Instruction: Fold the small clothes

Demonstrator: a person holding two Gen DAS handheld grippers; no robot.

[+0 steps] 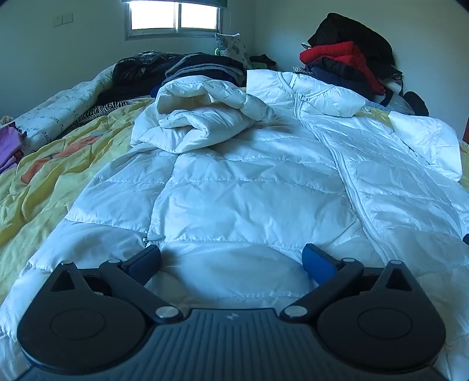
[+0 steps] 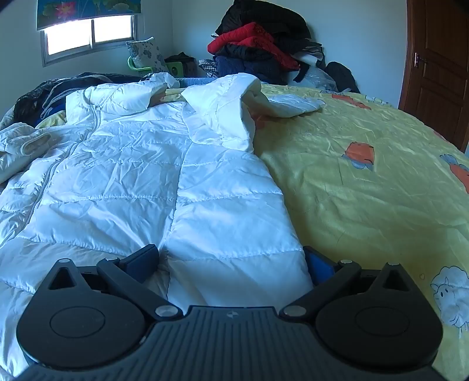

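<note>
A bed [image 2: 366, 190] under a yellow printed cover fills the room ahead of both tools. A white puffer jacket [image 1: 249, 190] lies zipped and spread flat, likely laid out for folding. The left hand-held gripper [image 1: 231, 260] and right hand-held gripper [image 2: 231, 260] hover at its hem, jaws wide, gripping nothing.

A yellow cartoon-print bedspread [image 2: 366, 190] covers the bed; piled dark and red clothes [image 2: 258, 49] sit beneath a bright window [image 1: 176, 17], beside a wooden door [image 2: 436, 55].
</note>
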